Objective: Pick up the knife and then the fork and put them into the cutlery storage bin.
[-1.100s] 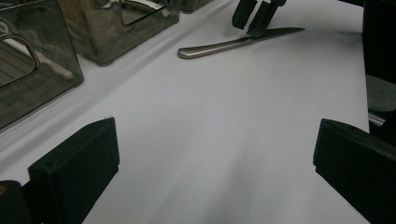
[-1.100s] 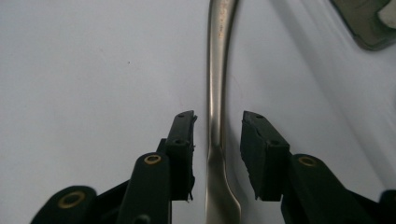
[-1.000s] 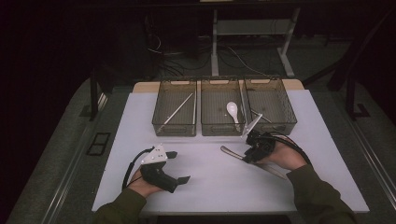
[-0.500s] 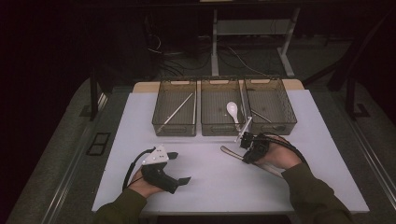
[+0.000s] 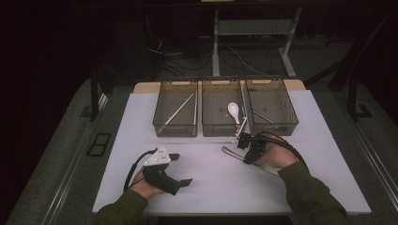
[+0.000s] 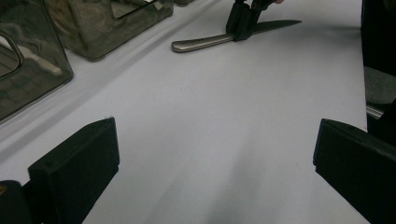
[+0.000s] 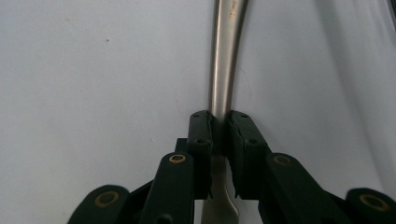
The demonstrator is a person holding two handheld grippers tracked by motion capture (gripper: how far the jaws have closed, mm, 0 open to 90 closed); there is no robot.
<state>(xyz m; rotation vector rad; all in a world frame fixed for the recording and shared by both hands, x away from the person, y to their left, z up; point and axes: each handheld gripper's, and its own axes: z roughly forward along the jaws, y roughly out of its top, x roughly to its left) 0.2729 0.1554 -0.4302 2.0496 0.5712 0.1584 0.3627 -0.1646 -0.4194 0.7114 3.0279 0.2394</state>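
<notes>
Lying flat on the white table [image 5: 211, 183], a metal knife [image 7: 223, 70] sits just in front of the middle and right bins, its rounded handle end pointing toward the person's left and its blade running under the right hand. The right gripper [image 7: 219, 140] has its jaws on either side of the knife where handle meets blade; they have just been closing, and the black pads now press on the metal, pinching it while it rests on the table. The left gripper view shows the same grip from the side, the knife [image 6: 219, 39] level on the surface. The left gripper [image 6: 215, 154] rests near the table's front edge, well apart from the knife, with its jaws spread wide and nothing between them. Behind the knife stand three clear smoky bins in a row. The left bin [image 5: 162, 129] holds a long pale stick lying diagonally. The middle bin [image 5: 209, 129] holds a white spoon [image 5: 233, 111]. The right bin [image 5: 291, 124] holds a thin metal utensil, too small to identify. A faint mark near the top of the knife handle in the right gripper view is too blurred to read.
</notes>
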